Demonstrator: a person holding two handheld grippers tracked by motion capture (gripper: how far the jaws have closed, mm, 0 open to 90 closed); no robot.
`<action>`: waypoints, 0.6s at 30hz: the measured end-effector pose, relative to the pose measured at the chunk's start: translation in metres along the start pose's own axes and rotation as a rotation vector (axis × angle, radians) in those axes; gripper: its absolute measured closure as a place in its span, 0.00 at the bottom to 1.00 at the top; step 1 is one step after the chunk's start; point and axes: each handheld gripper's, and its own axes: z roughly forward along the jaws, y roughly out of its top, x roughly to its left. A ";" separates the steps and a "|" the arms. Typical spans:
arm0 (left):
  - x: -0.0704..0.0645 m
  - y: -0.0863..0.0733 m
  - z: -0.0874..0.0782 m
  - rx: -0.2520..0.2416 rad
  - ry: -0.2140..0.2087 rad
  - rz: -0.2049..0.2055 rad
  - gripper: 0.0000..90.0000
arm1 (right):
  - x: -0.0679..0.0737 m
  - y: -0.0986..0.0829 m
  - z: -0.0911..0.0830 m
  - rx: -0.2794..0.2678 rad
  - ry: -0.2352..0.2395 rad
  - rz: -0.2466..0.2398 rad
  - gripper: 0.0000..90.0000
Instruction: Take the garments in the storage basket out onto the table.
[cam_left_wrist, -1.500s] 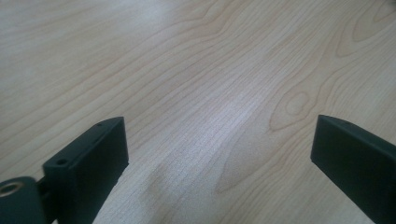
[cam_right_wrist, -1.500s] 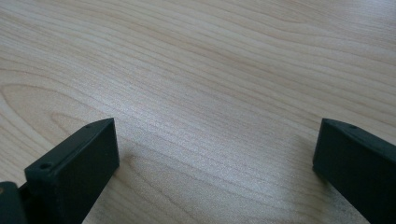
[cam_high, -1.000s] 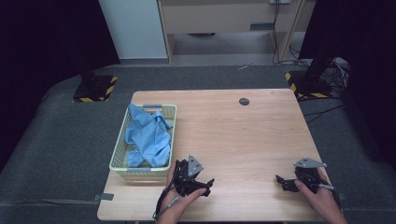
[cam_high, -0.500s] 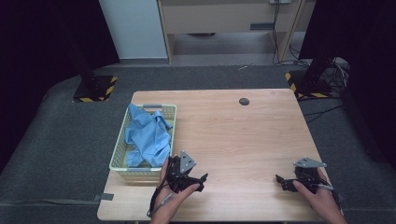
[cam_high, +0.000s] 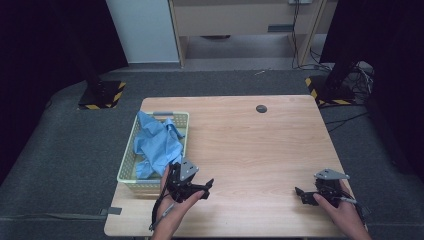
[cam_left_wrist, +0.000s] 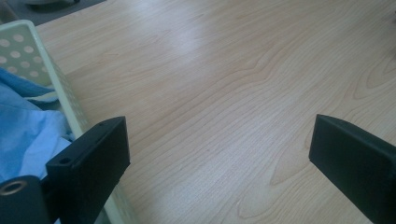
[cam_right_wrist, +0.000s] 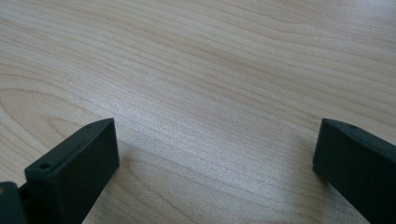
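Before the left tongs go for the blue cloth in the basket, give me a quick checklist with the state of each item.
1. Left tongs open: ok, jaws wide apart in the left gripper view.
2. Left tongs free of load: ok, bare table between the jaws.
3. Blue cloth in the basket: ok, piled inside.
4. Left tongs aimed at cloth: not ok, they point across the table beside the basket.
5. Right tongs out of the way: ok, at the table's far right, open.
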 end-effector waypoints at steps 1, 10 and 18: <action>0.001 0.001 -0.002 0.001 0.004 0.003 0.05 | 0.000 0.000 0.000 0.000 0.000 0.000 0.01; 0.010 0.006 -0.012 0.009 0.025 -0.013 0.05 | 0.000 0.000 0.000 0.000 0.000 0.001 0.01; 0.018 0.010 -0.021 0.019 0.048 0.004 0.04 | 0.002 0.001 0.001 0.000 0.003 -0.003 0.01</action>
